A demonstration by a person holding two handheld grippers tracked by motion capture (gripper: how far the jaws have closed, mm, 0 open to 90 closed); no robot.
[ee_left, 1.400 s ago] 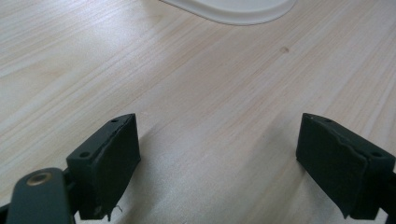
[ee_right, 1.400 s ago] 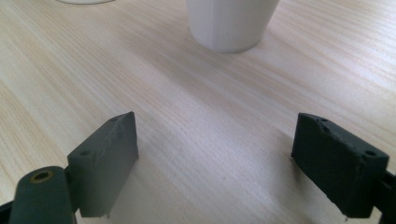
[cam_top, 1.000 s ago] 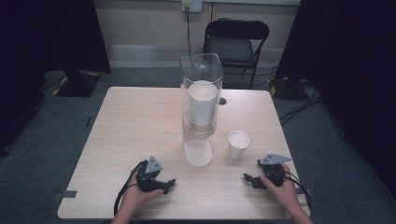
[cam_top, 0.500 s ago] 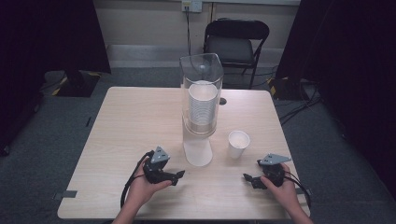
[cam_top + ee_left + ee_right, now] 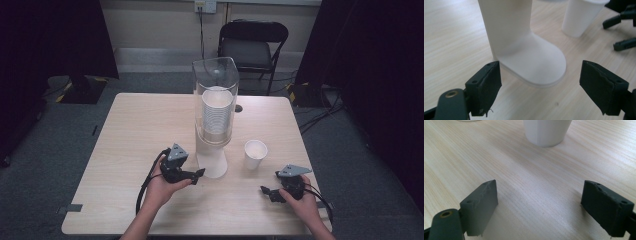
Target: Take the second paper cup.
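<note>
The dispenser (image 5: 216, 107) stands upright just ahead of the left gripper (image 5: 200, 173), full of stacked cups (image 5: 217, 116). An empty cup (image 5: 255, 154) stands ahead of the right gripper (image 5: 263, 190). Both grippers are spread, holding nothing.

A light wooden table (image 5: 130, 150) stands on grey carpet (image 5: 60, 165). Behind the table, a black folding chair (image 5: 252, 47) stands near the wall. Left of the table hangs a dark curtain (image 5: 50, 40), and cables (image 5: 320, 117) lie right of the table.
</note>
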